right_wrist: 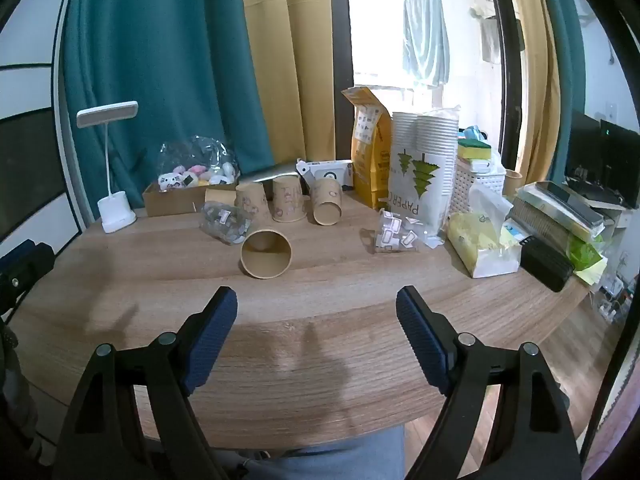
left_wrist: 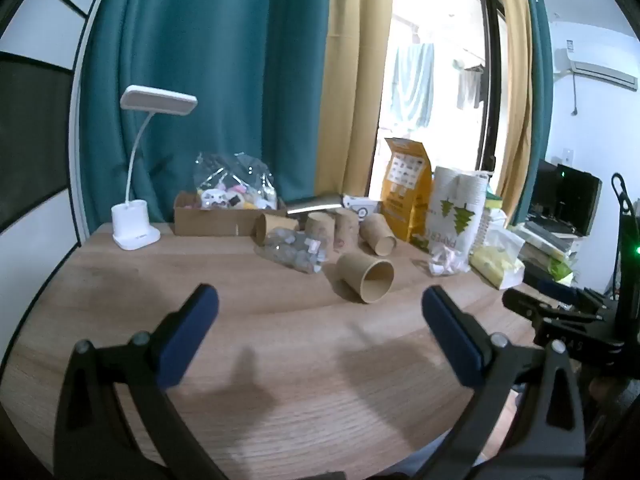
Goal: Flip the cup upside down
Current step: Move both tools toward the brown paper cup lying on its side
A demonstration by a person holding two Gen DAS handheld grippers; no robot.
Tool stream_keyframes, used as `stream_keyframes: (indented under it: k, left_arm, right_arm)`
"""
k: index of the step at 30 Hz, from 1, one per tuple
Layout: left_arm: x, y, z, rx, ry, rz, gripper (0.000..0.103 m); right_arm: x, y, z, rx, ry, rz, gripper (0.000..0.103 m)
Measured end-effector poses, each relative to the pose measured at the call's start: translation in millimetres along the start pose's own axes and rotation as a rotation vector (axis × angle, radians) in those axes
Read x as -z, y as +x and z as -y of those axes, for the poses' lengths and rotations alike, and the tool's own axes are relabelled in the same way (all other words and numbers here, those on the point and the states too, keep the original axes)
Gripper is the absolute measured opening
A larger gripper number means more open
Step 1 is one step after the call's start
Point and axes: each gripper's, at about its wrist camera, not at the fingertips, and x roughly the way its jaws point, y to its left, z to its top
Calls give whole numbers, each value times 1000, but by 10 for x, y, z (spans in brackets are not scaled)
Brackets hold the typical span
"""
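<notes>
Wooden table point(right_wrist: 120, 280): cup point(right_wrist: 266, 254) on side; both hand-held grippers spread.

Daylight from far overexposed window point(right_wrist: 384, 40); soft shadows on near wooden table point(right_wrist: 320, 280); strong fisheye bending, dark vignette at edges.

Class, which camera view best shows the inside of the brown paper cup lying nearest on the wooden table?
The right wrist view: the brown paper cup faces it, showing its base inside. The left wrist view sees it obliquely.
</notes>
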Motion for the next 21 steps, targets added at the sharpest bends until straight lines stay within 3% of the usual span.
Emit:
stream_keyframes:
  k: [21]
  left_arm:
    - [-21,-32,-65,-3,-9,5,103]
  right_arm:
    - [-6,-3,1,0,1,0,84]
